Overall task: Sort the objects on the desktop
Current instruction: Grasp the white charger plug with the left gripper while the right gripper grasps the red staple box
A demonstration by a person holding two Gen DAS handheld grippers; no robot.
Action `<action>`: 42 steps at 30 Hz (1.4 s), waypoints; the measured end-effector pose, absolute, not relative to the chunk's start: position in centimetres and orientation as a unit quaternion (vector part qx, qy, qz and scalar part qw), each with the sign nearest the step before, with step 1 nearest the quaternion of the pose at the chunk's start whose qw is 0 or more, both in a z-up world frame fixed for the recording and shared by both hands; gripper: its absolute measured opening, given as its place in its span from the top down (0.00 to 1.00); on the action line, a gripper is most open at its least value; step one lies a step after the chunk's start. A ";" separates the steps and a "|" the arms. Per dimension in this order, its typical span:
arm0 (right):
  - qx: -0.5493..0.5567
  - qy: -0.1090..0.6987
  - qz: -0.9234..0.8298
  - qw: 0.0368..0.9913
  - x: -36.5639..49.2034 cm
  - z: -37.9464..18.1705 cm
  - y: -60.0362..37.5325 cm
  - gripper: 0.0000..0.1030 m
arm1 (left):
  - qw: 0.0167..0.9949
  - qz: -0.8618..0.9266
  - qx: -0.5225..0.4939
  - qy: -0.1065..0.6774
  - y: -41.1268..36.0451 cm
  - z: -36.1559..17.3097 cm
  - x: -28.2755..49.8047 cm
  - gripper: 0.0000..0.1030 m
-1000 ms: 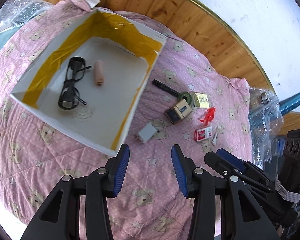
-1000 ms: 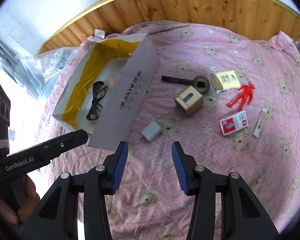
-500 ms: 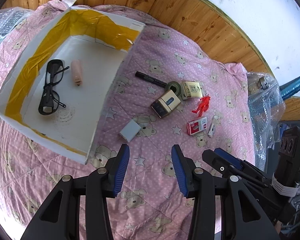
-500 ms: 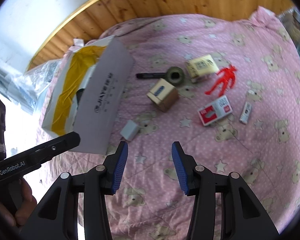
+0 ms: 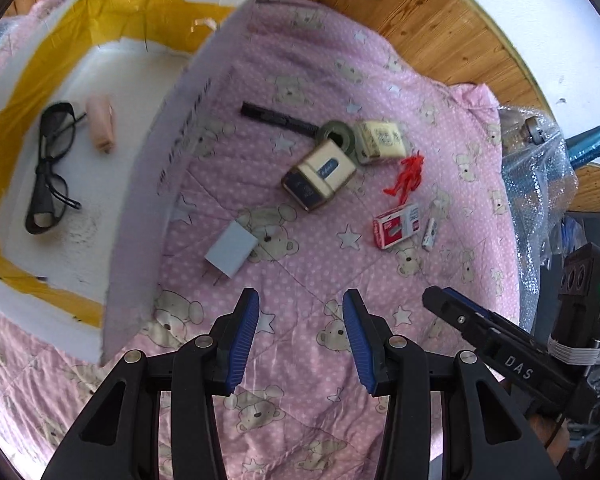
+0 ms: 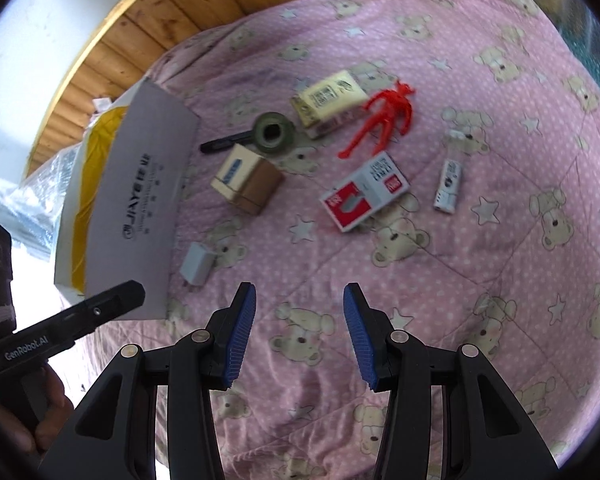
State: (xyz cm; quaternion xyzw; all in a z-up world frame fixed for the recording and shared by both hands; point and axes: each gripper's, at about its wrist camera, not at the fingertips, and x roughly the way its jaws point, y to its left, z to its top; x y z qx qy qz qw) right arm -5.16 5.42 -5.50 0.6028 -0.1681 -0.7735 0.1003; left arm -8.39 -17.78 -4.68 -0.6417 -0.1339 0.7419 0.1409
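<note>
Hovering released and empty, both tongs, left (image 5: 296, 336) and right (image 6: 296, 336), faced the small grey-white plastic charger block (image 5: 232, 253) at eleven o'clock (left nearer), beside the white yellow-taped cardboard box (image 5: 140, 184).

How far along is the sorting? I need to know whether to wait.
Early. Done: the glasses and a pink tube lie in the white box. In hand: nothing; left gripper and right gripper are open. Left on the quilt: charger, pen, tape roll, small boxes, red figure.
</note>
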 end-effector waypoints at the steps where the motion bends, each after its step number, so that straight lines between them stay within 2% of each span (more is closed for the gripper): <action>1: 0.605 -0.171 -0.771 0.098 -5.3 -5.9 5.6 0.53 | 0.142 0.738 -0.646 -0.136 -17.7 -5.2 -8.5 0.56; 10: 0.619 -0.207 -0.754 0.077 -7.4 -8.2 6.9 0.53 | 0.115 0.735 -0.662 -0.092 -17.3 -9.2 -10.0 0.56; 19: 0.630 -0.247 -0.735 0.045 -10.8 -10.4 7.7 0.52 | 0.130 0.729 -0.670 -0.056 -16.6 -12.0 -11.5 0.56; 21: 0.633 -0.256 -0.729 0.037 -11.4 -11.0 7.8 0.52 | 0.137 0.739 -0.658 -0.047 -16.5 -11.9 -11.5 0.49; 25: 0.637 -0.273 -0.721 0.023 -12.5 -12.2 8.1 0.52 | 0.143 0.753 -0.642 -0.033 -16.6 -12.0 -11.8 0.43; 30: 0.628 -0.267 -0.731 0.009 -13.7 -12.9 7.8 0.50 | 0.130 0.743 -0.655 -0.039 -17.9 -13.2 -12.7 0.42; 32: 0.627 -0.233 -0.743 0.005 -14.0 -12.7 7.3 0.58 | 0.115 0.731 -0.670 -0.055 -19.0 -14.4 -12.8 0.43; 35: 0.623 -0.223 -0.750 0.015 -13.9 -12.6 7.3 0.62 | 0.125 0.739 -0.660 -0.045 -19.1 -14.2 -12.4 0.43; 37: 0.620 -0.225 -0.751 0.025 -13.6 -12.2 7.4 0.76 | 0.127 0.739 -0.659 -0.047 -19.2 -14.2 -12.5 0.43; 39: 0.618 -0.219 -0.754 0.029 -13.4 -11.5 7.4 0.85 | 0.125 0.740 -0.658 -0.054 -19.4 -14.0 -12.5 0.56; 42: 0.615 -0.214 -0.758 0.026 -12.7 -10.6 7.7 0.90 | 0.126 0.739 -0.659 -0.064 -19.6 -13.8 -12.5 0.58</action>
